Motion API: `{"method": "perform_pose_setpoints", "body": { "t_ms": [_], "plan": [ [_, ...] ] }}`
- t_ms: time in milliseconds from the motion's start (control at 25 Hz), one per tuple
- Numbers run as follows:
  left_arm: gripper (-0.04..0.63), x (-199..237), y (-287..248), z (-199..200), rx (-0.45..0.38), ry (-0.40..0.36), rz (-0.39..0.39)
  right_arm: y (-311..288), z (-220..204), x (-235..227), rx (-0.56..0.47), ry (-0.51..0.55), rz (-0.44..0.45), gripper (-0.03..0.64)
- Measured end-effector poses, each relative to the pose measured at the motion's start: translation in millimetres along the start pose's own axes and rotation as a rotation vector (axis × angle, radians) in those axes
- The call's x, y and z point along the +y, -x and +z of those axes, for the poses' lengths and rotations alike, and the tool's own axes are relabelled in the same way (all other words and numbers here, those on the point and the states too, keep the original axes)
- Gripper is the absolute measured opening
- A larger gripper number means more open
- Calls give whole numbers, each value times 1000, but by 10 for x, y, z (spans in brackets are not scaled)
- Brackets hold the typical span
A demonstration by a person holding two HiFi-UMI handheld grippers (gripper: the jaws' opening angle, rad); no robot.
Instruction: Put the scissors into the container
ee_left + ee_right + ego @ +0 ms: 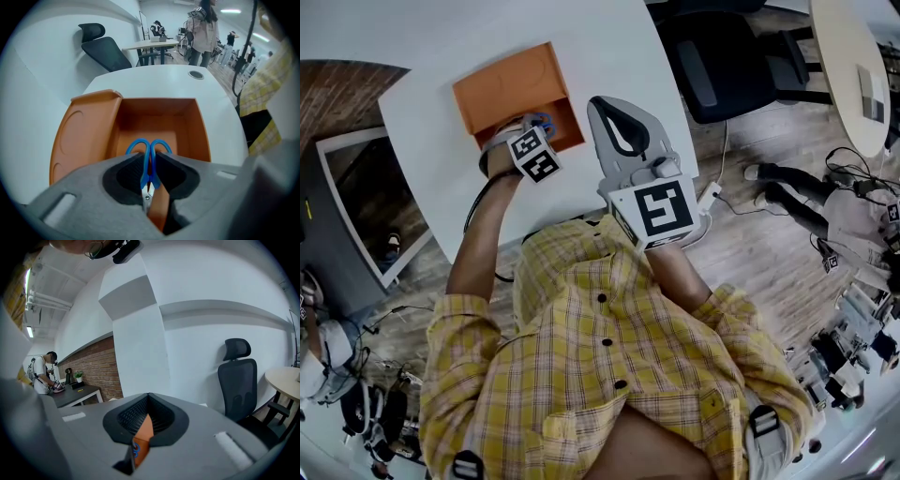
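Blue scissors point(140, 145) pinched by the left gripper point(149, 161), orange container point(199, 129) just beyond the jaw tips. On the right gripper point(148, 397), jaws pressed together.

The scissors point(146, 161) are blue-handled, the container point(154, 115) orange, the table point(431, 141) white, the shirt point(609, 347) yellow plaid.

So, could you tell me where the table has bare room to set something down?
Bare table runs beyond the container and left of it. It is crowded at the near side of the container, where the left tongs hold the scissors, with the right tongs alongside.
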State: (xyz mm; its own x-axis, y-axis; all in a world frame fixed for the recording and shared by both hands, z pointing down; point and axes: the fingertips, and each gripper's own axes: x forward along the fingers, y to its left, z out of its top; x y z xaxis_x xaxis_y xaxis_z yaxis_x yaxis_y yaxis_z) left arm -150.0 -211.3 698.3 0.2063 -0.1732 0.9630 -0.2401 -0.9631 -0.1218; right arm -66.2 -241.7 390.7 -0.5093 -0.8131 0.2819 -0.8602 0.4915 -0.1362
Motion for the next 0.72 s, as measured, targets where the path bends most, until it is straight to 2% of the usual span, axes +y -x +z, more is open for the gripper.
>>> {"method": "perform_pose_setpoints", "body": {
  "t_ms": [480, 720],
  "plan": [
    [87, -24, -27, -19, -3, 22, -16, 10, -23, -6, 3, -17, -2, 6],
    [91, 14, -11, 5, -19, 58, -13, -4, -17, -37, 6, -20, -1, 6]
  ]
}}
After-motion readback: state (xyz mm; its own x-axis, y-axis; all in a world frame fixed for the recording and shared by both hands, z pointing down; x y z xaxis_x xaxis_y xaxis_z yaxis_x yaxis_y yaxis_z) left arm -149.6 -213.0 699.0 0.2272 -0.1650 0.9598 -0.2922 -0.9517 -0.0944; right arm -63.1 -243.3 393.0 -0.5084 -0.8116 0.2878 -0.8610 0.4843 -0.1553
